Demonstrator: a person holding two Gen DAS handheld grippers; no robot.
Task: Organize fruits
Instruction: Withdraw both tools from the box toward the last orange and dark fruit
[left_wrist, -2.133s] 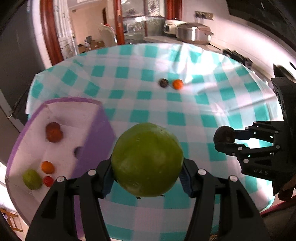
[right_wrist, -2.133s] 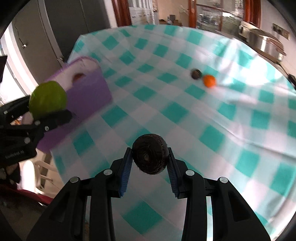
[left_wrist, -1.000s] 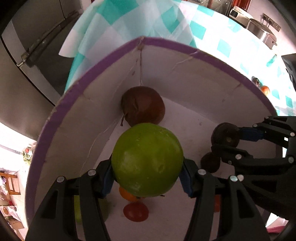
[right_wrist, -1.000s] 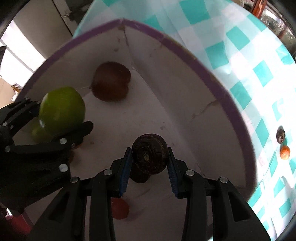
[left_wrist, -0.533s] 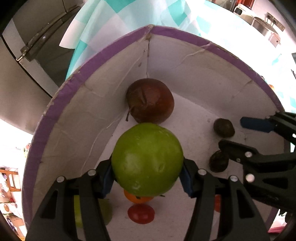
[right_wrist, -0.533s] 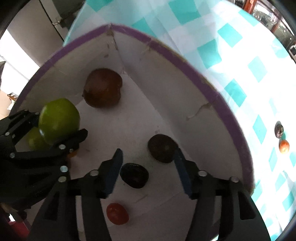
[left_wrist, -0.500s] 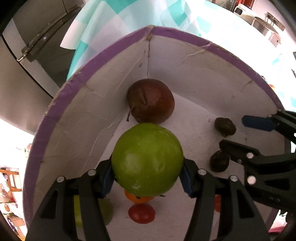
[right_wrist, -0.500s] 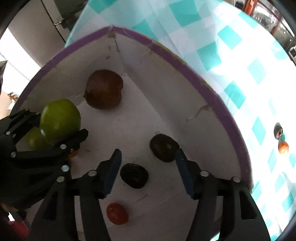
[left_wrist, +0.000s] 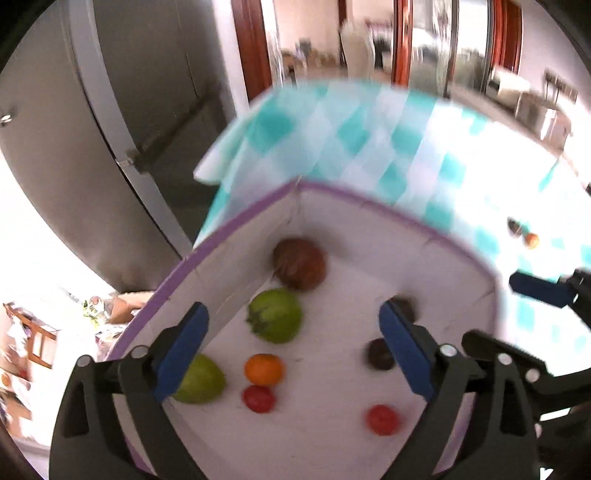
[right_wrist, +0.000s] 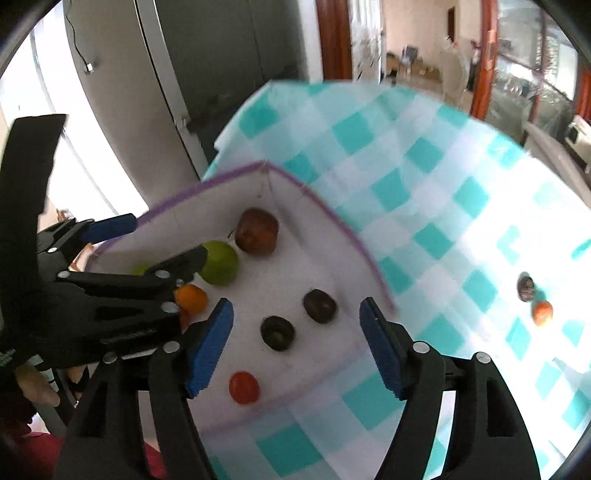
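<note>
A purple-rimmed white box (left_wrist: 369, 206) (right_wrist: 325, 206) holds several fruits. The big green fruit (left_wrist: 275, 315) (right_wrist: 219, 262) lies on the box floor next to a brown apple (left_wrist: 300, 263) (right_wrist: 256, 231). Two dark fruits (right_wrist: 319, 305) (right_wrist: 277, 333) lie near the box's right wall. An orange (left_wrist: 263, 368), two red fruits (left_wrist: 382, 420) and another green fruit (left_wrist: 199, 378) lie nearer me. My left gripper (left_wrist: 291, 343) is open and empty above the box. My right gripper (right_wrist: 295, 332) is open and empty above the box's near right side.
A teal-and-white checked cloth (right_wrist: 443, 206) covers the table. A small dark fruit (right_wrist: 525, 286) and a small orange one (right_wrist: 542, 312) lie on it far right, also in the left wrist view (left_wrist: 531, 240). A grey fridge door (left_wrist: 110, 110) stands left.
My left gripper has opened and let go of the big green fruit, which now lies in the box. Both grippers have lifted and drawn back from the box.
</note>
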